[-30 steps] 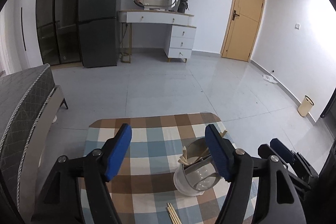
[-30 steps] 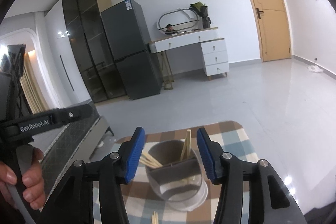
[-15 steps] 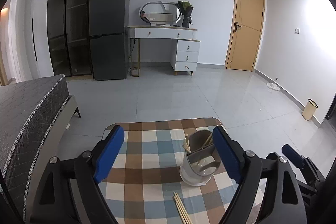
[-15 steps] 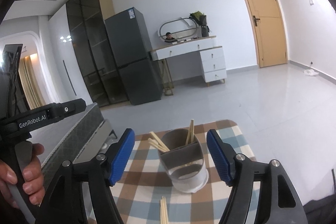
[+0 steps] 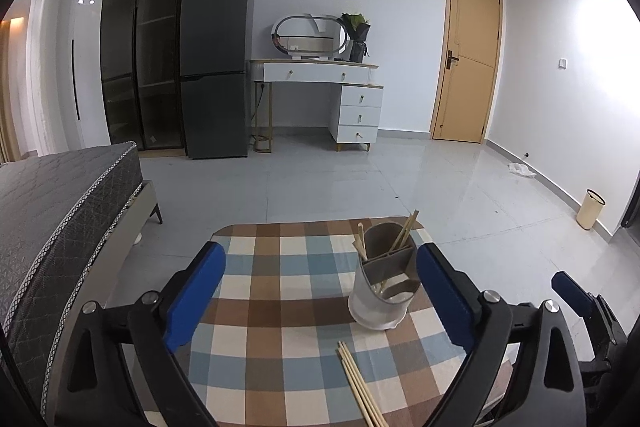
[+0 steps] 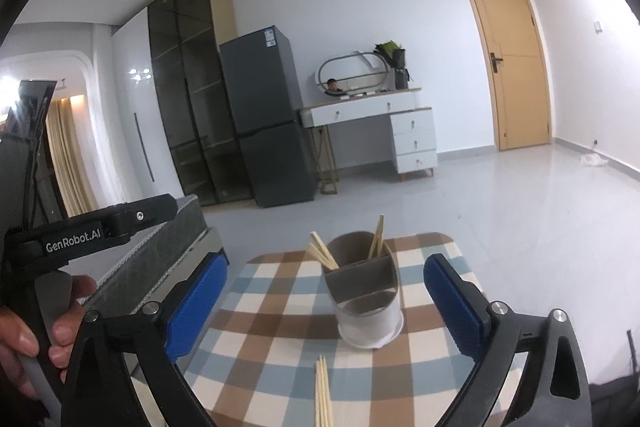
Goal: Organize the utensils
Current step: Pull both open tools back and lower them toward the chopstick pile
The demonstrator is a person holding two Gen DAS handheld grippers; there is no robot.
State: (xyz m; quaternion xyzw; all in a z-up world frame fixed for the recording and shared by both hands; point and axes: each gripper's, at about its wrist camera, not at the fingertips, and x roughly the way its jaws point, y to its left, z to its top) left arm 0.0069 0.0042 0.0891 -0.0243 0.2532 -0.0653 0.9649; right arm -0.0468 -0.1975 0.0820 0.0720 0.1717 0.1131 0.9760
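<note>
My left gripper opening wide, nothing between jaws. My right gripper opening wide too, empty. Loose chopsticks on checked cloth nearest me. Holder just beyond, upright, chopsticks inside. Fridge far back.

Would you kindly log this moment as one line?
left gripper: opening, empty | right gripper: opening, empty | utensil holder: upright | loose chopsticks: on tablecloth
</note>
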